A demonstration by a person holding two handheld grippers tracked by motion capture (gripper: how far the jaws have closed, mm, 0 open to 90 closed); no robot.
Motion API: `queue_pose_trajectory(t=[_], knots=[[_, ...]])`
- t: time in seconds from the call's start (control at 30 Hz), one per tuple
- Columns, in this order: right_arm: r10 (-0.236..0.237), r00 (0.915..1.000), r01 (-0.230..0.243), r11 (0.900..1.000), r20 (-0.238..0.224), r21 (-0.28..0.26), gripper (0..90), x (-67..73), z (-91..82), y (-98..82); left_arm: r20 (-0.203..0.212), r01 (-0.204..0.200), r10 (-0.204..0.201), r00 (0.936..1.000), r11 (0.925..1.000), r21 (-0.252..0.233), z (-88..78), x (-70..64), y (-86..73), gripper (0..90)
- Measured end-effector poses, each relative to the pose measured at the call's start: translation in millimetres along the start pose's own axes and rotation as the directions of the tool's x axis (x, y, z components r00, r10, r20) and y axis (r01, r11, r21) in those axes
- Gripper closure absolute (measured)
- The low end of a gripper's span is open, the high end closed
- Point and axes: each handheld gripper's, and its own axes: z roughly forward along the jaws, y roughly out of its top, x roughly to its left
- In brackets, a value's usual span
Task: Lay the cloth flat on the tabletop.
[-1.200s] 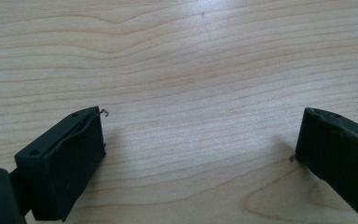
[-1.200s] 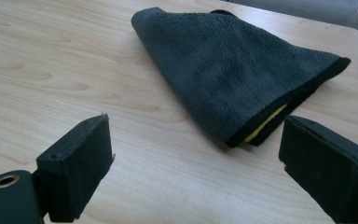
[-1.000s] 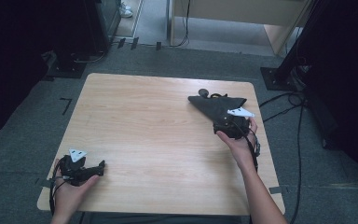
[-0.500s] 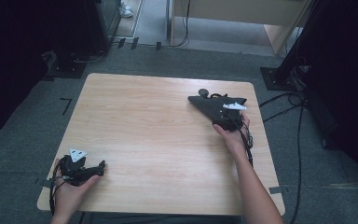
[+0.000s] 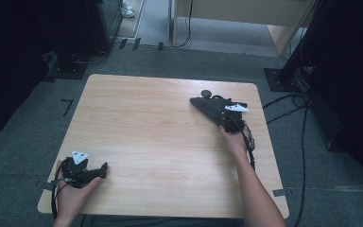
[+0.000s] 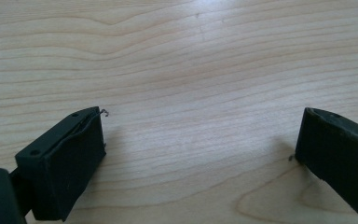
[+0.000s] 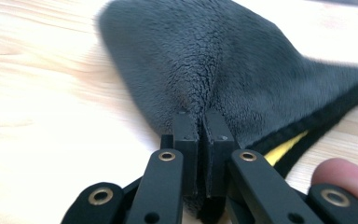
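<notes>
The right gripper [image 7: 199, 133] has just been closing and its 2 jaws now pinch a fold of the grey cloth [image 7: 223, 70], which bunches up just ahead of them on the table [image 5: 160, 123]. The left gripper [image 6: 200, 140] rests wide open, nothing between its jaws

A dark cloth [image 5: 213, 108] is seen lying folded near the far right corner of the wooden surface [image 5: 160, 137], with the right gripper [image 5: 228, 120] set on it. The left gripper [image 5: 87, 172] is rested at the near left corner.
</notes>
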Motion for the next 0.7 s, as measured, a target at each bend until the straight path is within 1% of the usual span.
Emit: queue_pose_trajectory(t=[0.03, 0.07, 0.1, 0.13, 0.17, 0.2, 0.23, 0.27, 0.33, 0.37, 0.4, 0.47, 0.5, 0.53, 0.57, 0.6, 0.63, 0.67, 0.7], knots=[[-0.009, 0.9999, 0.009, 1.000, -0.011, -0.006, 86.3, 4.5, -3.9, 0.1, -0.012, -0.002, 0.002, 0.9999, 1.0000, 0.004, -0.5, -1.1, 0.9, 1.1], [-0.019, 0.9995, 0.019, 1.000, -0.023, -0.014, 86.3, 9.2, -7.5, 0.1, -0.017, -0.001, 0.001, 0.9999, 1.0000, -0.004, -0.8, -2.9, 1.7, 1.1], [-0.027, 0.9989, 0.027, 0.999, -0.038, -0.024, 86.4, 14.5, -11.7, 0.1, -0.011, -0.003, 0.003, 0.9999, 1.0000, -0.008, -1.7, -4.0, 2.9, 1.1], [-0.036, 0.9978, 0.034, 0.999, -0.055, -0.033, 86.4, 20.0, -16.4, 0.1, 0.004, 0.007, -0.007, 1.0000, 0.9999, -0.015, -2.6, -5.5, 4.1, 1.1], [-0.046, 0.9964, 0.043, 0.998, -0.071, -0.045, 86.4, 25.9, -20.8, 0.1, 0.020, 0.009, -0.009, 0.9998, 0.9997, -0.024, -3.5, -7.4, 5.4, 1.1], [-0.046, 0.9964, 0.043, 0.998, -0.071, -0.045, 86.4, 25.9, -20.8, 0.1, 0.020, 0.009, -0.009, 0.9998, 0.9997, -0.024, -3.5, -7.4, 5.4, 1.1], [-0.058, 0.9947, 0.053, 0.997, -0.085, -0.056, 86.4, 31.5, -25.4, 0.4, 0.028, 0.003, -0.002, 0.9996, 0.9996, -0.029, -4.4, -10.2, 7.0, 1.1], [-0.063, 0.9914, 0.055, 0.996, -0.115, -0.074, 86.5, 41.3, -34.5, 1.1, 0.038, -0.016, 0.017, 0.9991, 0.9989, -0.044, -6.5, -16.2, 10.8, 1.1], [-0.060, 0.9874, 0.047, 0.995, -0.146, -0.093, 86.5, 50.0, -43.2, 2.1, 0.061, -0.019, 0.023, 0.9979, 0.9982, -0.058, -8.4, -21.6, 15.1, 1.1], [-0.062, 0.9852, 0.047, 0.994, -0.160, -0.099, 86.5, 54.3, -47.4, 2.8, 0.061, -0.019, 0.023, 0.9979, 0.9982, -0.058, -8.4, -21.6, 15.1, 1.1], [-0.066, 0.9827, 0.048, 0.993, -0.173, -0.108, 86.5, 58.8, -51.7, 3.5, 0.086, -0.026, 0.032, 0.9958, 0.9975, -0.066, -9.9, -27.0, 19.7, 1.1], [-0.068, 0.9778, 0.043, 0.991, -0.198, -0.126, 86.5, 66.4, -58.8, 4.9, 0.097, -0.037, 0.045, 0.9943, 0.9962, -0.079, -11.1, -33.5, 23.5, 1.2], [-0.070, 0.9741, 0.041, 0.990, -0.215, -0.135, 86.5, 71.0, -62.6, 5.6, 0.107, -0.048, 0.057, 0.9926, 0.9952, -0.085, -12.1, -38.4, 26.2, 1.2], [-0.087, 0.9698, 0.054, 0.988, -0.228, -0.146, 86.5, 77.2, -67.1, 6.3, 0.115, -0.058, 0.068, 0.9910, 0.9941, -0.092, -13.0, -42.2, 28.4, 1.2], [-0.087, 0.9698, 0.054, 0.988, -0.228, -0.146, 86.5, 77.2, -67.1, 6.3, 0.115, -0.058, 0.068, 0.9910, 0.9941, -0.092, -13.0, -42.2, 28.4, 1.2], [-0.101, 0.9620, 0.061, 0.985, -0.254, -0.160, 86.6, 87.5, -73.7, 6.9, 0.121, -0.064, 0.076, 0.9897, 0.9930, -0.099, -13.7, -46.3, 30.6, 1.2], [-0.108, 0.9572, 0.064, 0.984, -0.269, -0.167, 86.5, 92.6, -76.9, 7.0, 0.140, -0.083, 0.098, 0.9852, 0.9903, -0.112, -15.0, -54.8, 35.9, 1.2], [-0.113, 0.9524, 0.065, 0.983, -0.283, -0.173, 86.5, 98.0, -80.3, 7.0, 0.140, -0.083, 0.098, 0.9852, 0.9903, -0.112, -15.0, -54.8, 35.9, 1.2], [-0.120, 0.9474, 0.068, 0.981, -0.297, -0.181, 86.5, 103.7, -84.0, 6.9, 0.147, -0.092, 0.109, 0.9830, 0.9887, -0.118, -15.3, -59.4, 38.6, 1.2]])
